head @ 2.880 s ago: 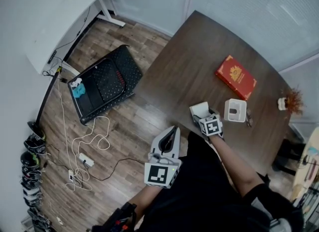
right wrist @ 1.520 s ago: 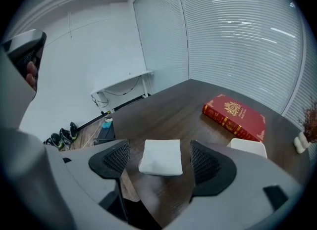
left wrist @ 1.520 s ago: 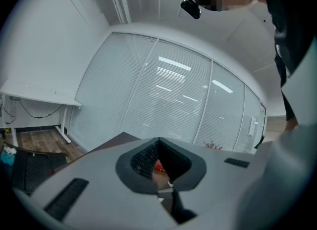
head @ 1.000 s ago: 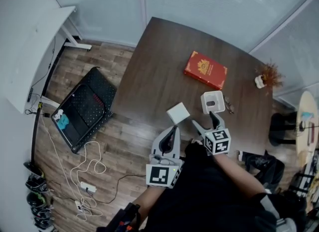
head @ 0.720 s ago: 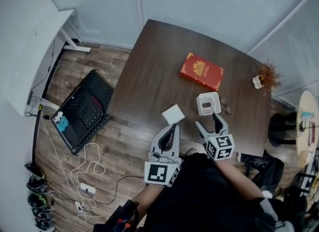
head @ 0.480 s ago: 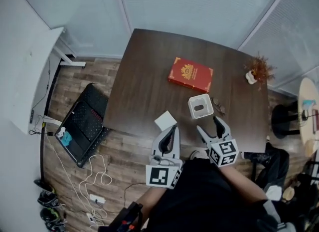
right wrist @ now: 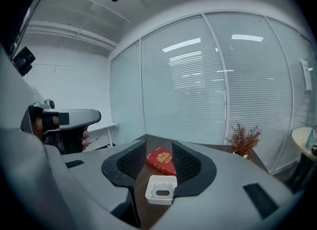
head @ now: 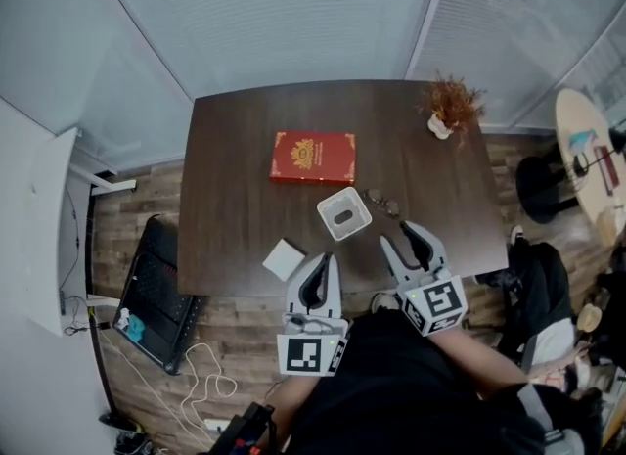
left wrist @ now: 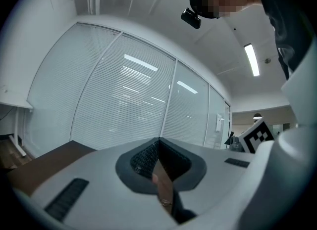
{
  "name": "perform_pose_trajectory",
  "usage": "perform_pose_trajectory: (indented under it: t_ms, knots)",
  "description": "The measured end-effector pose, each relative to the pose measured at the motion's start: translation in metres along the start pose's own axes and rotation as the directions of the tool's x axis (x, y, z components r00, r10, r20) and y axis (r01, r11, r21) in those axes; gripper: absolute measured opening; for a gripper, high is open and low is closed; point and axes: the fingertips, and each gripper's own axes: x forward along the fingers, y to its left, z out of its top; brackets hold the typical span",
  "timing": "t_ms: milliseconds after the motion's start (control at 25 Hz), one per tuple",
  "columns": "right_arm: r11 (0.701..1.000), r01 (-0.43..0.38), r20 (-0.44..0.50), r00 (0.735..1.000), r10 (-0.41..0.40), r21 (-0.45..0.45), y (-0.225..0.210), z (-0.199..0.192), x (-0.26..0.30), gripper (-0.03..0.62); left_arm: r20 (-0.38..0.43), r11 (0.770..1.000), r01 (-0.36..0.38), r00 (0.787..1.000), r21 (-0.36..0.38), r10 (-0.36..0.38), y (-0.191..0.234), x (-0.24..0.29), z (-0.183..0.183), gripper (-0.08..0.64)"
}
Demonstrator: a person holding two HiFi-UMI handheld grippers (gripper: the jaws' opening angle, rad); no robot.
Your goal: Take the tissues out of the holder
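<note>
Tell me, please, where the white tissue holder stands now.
In the head view, the tissue holder stands on the dark table, just on the near side of the red book; the white tissue block lies at its left, by the table edge.

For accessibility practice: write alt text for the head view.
A dark table holds a holder, red book, tissues and plant. At its near edge a person holds a left tool and right tool, both empty; the right's jaws have just been closing.
</note>
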Motion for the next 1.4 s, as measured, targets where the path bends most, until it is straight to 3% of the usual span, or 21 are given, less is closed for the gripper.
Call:
perform_pose_trajectory:
  t_ms: [240,560,760,1400]
  knots:
    - [0.999,0.042,0.109,0.993,-0.039,-0.024,-0.019,0.028,-0.027,0.074,0.006,1.0,0.013,1.0,0.005,-0.013,-0.017,0.012,-0.002,-0.003]
    - [0.999,0.014,0.17,0.985,-0.005,-0.048,-0.018,0.043,-0.039,0.018,0.004,1.0,0.02,1.0,0.012,-0.02,-0.026,0.019,-0.005,-0.003]
    - [0.999,-0.007,0.231,0.973,0.016,-0.038,-0.015,0.055,-0.043,0.009,0.007,1.0,0.019,1.0,0.021,-0.019,-0.027,0.019,-0.001,-0.003]
    - [0.993,0.023,0.267,0.964,0.009,-0.119,-0.007,0.064,-0.037,0.009,0.017,0.998,0.001,1.0,0.056,-0.002,-0.021,0.013,0.005,-0.003]
